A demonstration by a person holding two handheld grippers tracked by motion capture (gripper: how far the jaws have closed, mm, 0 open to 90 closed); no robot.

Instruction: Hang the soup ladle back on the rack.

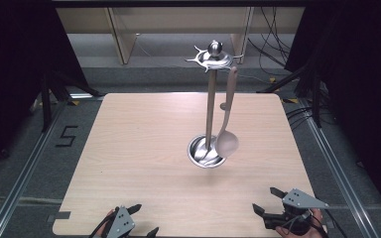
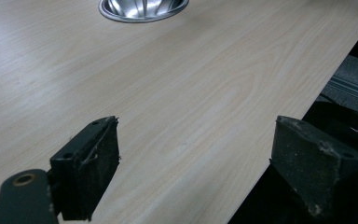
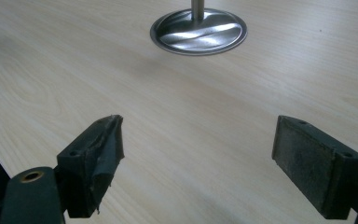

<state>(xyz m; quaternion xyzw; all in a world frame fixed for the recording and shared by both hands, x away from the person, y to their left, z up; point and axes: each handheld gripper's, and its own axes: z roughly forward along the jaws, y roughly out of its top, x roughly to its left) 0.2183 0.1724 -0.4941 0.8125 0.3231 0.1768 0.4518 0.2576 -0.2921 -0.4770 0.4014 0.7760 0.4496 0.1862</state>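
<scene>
Both sets of tongs wait at the near edge of the desk (image 1: 129, 129), left tongs (image 1: 142, 219) and right tongs (image 1: 267, 201) each spread wide and empty. The ladle (image 1: 226, 141) hangs from the steel stand (image 1: 210, 104) mid-desk, bowl just above the base dish. It looks light, stiff and smooth, likely slippery; best pinched across the flat handle, then lifted off the hook.

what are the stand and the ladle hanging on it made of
Stand: looks like polished metal, probably stainless steel; its round base and top knob give mirror-like reflections. Ladle: matte pale grey-beige with no glints, so likely plastic or silicone, though brushed metal can't be ruled out.
</scene>
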